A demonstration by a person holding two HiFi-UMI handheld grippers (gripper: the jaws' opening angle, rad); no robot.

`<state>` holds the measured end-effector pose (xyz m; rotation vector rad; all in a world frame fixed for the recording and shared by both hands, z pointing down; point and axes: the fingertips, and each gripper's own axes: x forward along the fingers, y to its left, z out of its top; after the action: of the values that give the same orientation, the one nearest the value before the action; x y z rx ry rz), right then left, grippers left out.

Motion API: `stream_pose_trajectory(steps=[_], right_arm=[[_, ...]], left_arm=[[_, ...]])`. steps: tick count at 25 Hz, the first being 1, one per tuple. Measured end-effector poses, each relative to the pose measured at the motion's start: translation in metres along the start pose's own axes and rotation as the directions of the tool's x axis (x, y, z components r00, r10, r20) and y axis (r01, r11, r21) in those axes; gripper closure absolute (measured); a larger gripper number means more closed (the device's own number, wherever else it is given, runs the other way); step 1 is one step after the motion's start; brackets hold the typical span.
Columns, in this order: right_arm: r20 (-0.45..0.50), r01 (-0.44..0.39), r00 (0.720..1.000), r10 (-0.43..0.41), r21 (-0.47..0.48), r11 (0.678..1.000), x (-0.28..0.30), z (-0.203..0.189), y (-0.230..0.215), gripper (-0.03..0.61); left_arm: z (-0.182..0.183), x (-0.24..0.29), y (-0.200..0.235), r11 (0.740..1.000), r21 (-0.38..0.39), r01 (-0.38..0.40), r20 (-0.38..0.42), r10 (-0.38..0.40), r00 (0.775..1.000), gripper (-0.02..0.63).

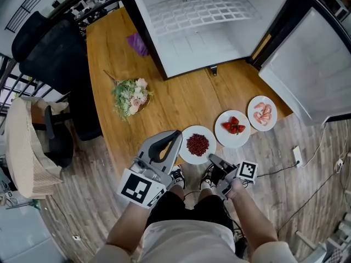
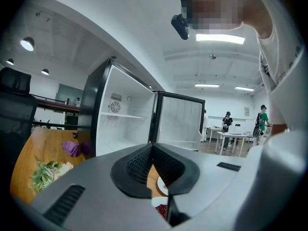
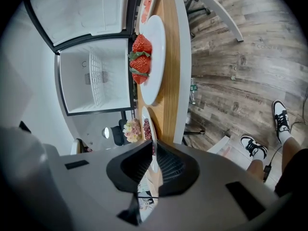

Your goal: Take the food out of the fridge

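Note:
The fridge (image 1: 203,43) stands open, and its white inside shows no food. Three white plates sit near the table's front edge: red beans (image 1: 197,144), strawberries (image 1: 233,126) and shrimp (image 1: 264,112). My left gripper (image 1: 175,137) hangs shut and empty above the table's edge, left of the beans plate; in the left gripper view its jaws (image 2: 153,147) meet. My right gripper (image 1: 213,159) is at table height at the beans plate's near rim (image 1: 210,153). In the right gripper view it (image 3: 155,148) is shut with that thin white rim (image 3: 148,124) between the pads. The strawberries (image 3: 140,57) lie beyond.
The fridge door (image 1: 312,70) swings out to the right above the floor. A flower bunch (image 1: 131,97) and a purple cloth (image 1: 137,44) lie on the wooden table (image 1: 181,97). A black chair (image 1: 55,53) stands at the left. A cable (image 1: 296,155) trails on the floor.

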<state>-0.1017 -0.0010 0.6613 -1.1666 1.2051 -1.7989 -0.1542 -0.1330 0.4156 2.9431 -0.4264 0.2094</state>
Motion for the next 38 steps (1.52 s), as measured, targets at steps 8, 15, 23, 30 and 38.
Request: stream_pose_trajectory(steps=[8,15,23,30,38], right_arm=[[0.024,0.008,1.0,-0.008,0.004,1.0,0.002,0.004,-0.003,0.545],[0.02,0.048,0.999,-0.046,-0.061,0.997,-0.007,0.004,-0.009,0.491],[0.18,0.188,0.975,-0.132,-0.348,0.919,-0.063,0.033,0.027,0.55],[0.281,0.133,0.958,0.059,-0.616,0.776,-0.087,0.06,0.128,0.558],[0.36,0.218,0.898,0.253,-0.863,0.456,-0.125,0.069,0.256,0.558]], left_arm=[[-0.001,-0.002,0.0,1.0,0.002,-0.002,-0.004,0.002,1.0,0.606],[0.0,-0.003,-0.003,1.0,0.002,0.001,0.002,-0.001,1.0,0.606],[0.011,-0.001,-0.006,1.0,0.01,0.008,0.022,-0.008,1.0,0.606],[0.027,-0.003,-0.016,1.0,0.022,0.01,0.039,-0.011,0.999,0.606],[0.058,-0.016,-0.032,0.999,0.051,0.002,0.07,-0.005,0.998,0.606]])
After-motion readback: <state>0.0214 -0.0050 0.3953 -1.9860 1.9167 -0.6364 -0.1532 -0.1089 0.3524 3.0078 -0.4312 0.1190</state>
